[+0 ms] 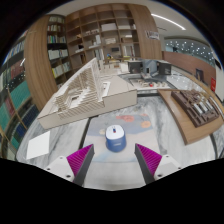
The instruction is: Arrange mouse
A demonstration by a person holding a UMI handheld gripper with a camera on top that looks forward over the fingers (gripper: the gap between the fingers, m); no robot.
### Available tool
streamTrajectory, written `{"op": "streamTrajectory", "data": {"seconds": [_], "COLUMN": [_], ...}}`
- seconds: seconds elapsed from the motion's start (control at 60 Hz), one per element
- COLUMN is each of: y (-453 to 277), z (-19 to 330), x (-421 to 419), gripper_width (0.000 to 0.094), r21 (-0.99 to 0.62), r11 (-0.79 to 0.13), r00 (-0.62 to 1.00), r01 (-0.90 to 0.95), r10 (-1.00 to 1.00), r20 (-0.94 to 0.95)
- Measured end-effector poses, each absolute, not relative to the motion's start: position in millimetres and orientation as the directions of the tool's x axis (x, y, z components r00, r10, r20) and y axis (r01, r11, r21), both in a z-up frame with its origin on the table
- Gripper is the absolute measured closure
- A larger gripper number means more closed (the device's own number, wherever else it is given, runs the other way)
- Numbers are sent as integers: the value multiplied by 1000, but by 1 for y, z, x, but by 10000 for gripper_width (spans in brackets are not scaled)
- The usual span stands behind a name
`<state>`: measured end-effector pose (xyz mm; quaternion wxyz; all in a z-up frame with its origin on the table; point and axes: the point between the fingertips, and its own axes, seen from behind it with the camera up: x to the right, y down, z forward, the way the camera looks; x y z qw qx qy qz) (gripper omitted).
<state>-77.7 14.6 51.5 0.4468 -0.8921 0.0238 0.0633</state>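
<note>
A blue and white mouse (114, 137) lies on the pale marbled table (150, 128) just ahead of my fingers, roughly centred between their lines. My gripper (114, 156) is open, with the magenta pads (80, 158) spread wide on either side and nothing between them. The mouse is beyond the fingertips and apart from both.
A large pale architectural model (85, 95) stands on the table behind and left of the mouse. A brown tray-like rack (197, 108) sits at the right. A white sheet (40, 145) lies at the left. Bookshelves (100, 30) fill the background.
</note>
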Motion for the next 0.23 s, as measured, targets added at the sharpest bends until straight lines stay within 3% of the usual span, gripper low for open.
{"op": "streamTrajectory", "data": {"seconds": [0.233], "y": [-84], "z": [75], "x": [-36], "gripper_width": [108], "r21": [-762], "r11": [-538], "r00": [918], "r01": [-361], "r10": [-61], "r20": [-391]}}
